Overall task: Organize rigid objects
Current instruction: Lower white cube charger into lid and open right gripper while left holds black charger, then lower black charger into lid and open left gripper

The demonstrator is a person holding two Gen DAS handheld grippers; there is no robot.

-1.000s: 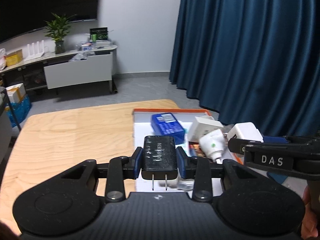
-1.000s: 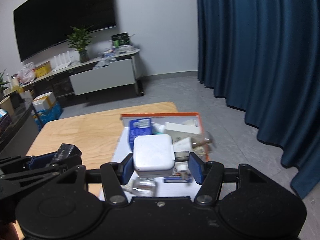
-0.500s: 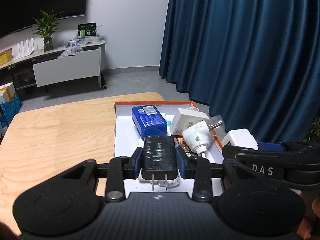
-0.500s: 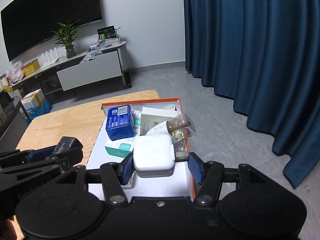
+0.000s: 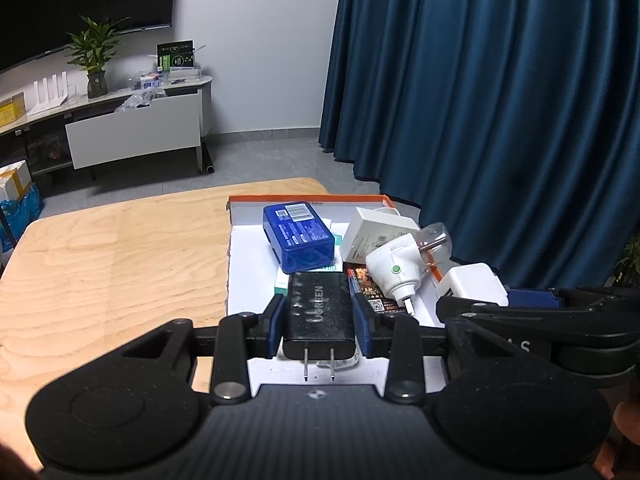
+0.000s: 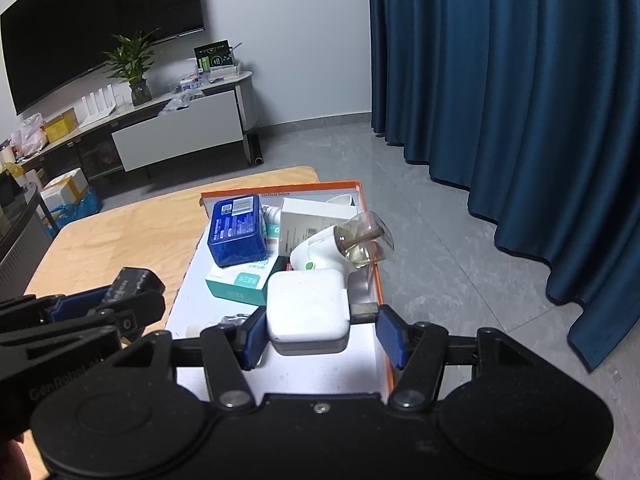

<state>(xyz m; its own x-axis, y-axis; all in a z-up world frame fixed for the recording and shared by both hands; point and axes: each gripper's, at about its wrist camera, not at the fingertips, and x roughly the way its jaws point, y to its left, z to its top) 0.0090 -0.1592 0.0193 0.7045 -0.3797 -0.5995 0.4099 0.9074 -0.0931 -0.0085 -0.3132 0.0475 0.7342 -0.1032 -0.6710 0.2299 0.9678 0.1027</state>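
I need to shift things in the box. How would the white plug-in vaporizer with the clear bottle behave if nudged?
The white plug-in vaporizer leans tilted on other items, so it would probably tip or slide. Its rounded body may roll. The clear bottle holds liquid and looks fragile.

Black rectangular charger [image 5: 319,313]: clamped flat in left gripper [image 5: 319,325], prongs toward camera.
White square charger [image 6: 306,310]: clamped flat in right gripper [image 6: 320,330], over orange-rimmed box [image 6: 362,194].

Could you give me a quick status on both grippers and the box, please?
Left gripper shut on black charger. Right gripper shut on white charger. Both above orange-rimmed box; its far half crowded.
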